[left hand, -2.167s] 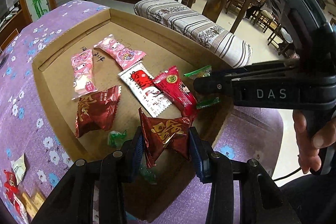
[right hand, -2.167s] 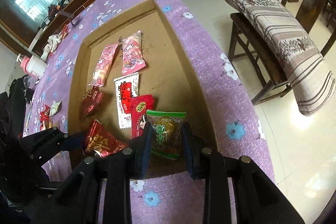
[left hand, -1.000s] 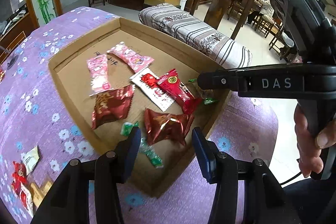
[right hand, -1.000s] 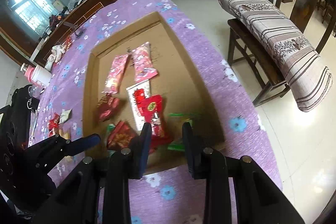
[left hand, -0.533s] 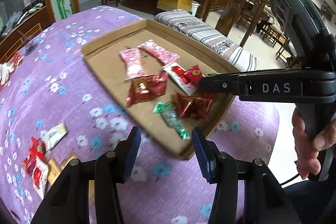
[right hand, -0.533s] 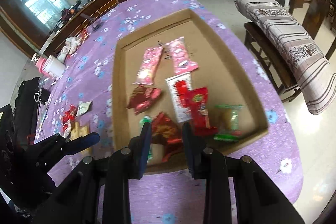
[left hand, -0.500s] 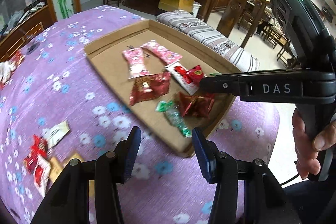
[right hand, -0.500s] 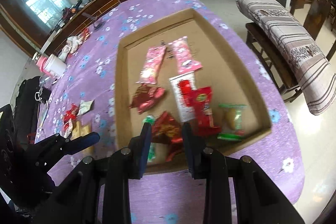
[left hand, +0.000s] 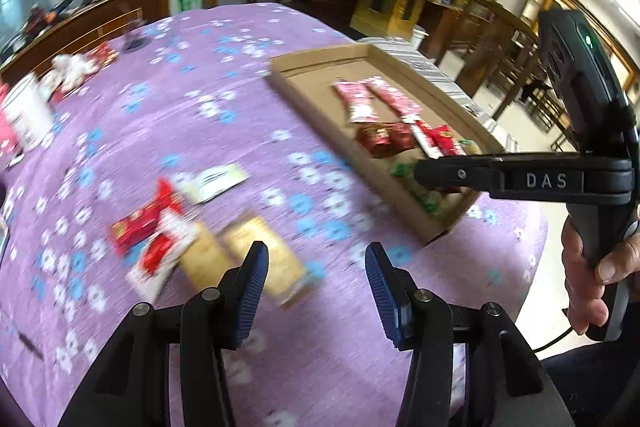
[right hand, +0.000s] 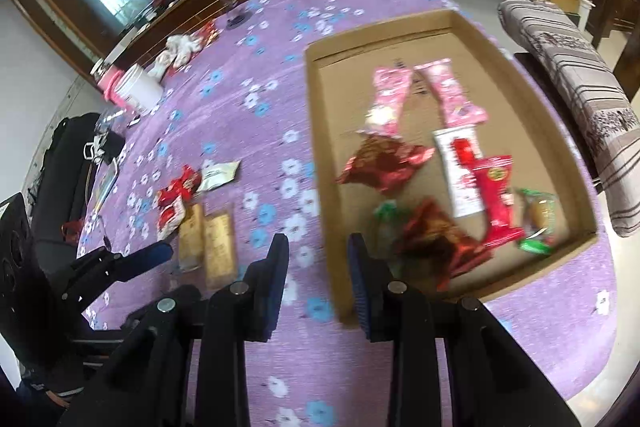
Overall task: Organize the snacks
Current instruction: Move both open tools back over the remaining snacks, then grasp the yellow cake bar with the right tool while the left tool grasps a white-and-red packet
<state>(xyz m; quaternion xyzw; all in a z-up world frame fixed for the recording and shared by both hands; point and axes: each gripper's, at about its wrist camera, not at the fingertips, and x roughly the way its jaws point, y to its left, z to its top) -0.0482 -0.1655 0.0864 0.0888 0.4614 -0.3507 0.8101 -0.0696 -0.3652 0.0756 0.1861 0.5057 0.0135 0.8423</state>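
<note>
The left gripper (left hand: 314, 281) hung over the purple flowered tablecloth (left hand: 192, 115) with its blue-padded jaws held partly apart and nothing between them. Just beyond its fingertips lay two tan packets (left hand: 244, 255) side by side, and touching them on the left a small heap of red-and-white snack packets (left hand: 150, 239), with a pale packet (left hand: 216, 181) a little farther off — all of it blurred.

The right gripper (right hand: 318, 267) also carried nothing; its jaws stood narrower than the left's and were opening, with only tablecloth showing in the gap. Its right-hand finger sat over the near left corner of the cardboard tray (right hand: 316, 131). In the left wrist view the same tool reached across the tray's near end, held by a hand (left hand: 588, 275) at the right edge.

Inside the tray lay the sorted snacks: two pink packets (right hand: 416, 95) at the far end, a dark red foil bag (right hand: 384, 161) below them, a white-and-red packet (right hand: 460, 171) overlapped by a bright red one (right hand: 496, 195), a green-ended packet (right hand: 538, 219) near the right wall, and a crumpled red foil bag (right hand: 436, 235) beside a small green sweet (right hand: 386, 211) nearest the gripper.

Well away on the cloth stood a white tub with a pink lid (right hand: 134, 89).
</note>
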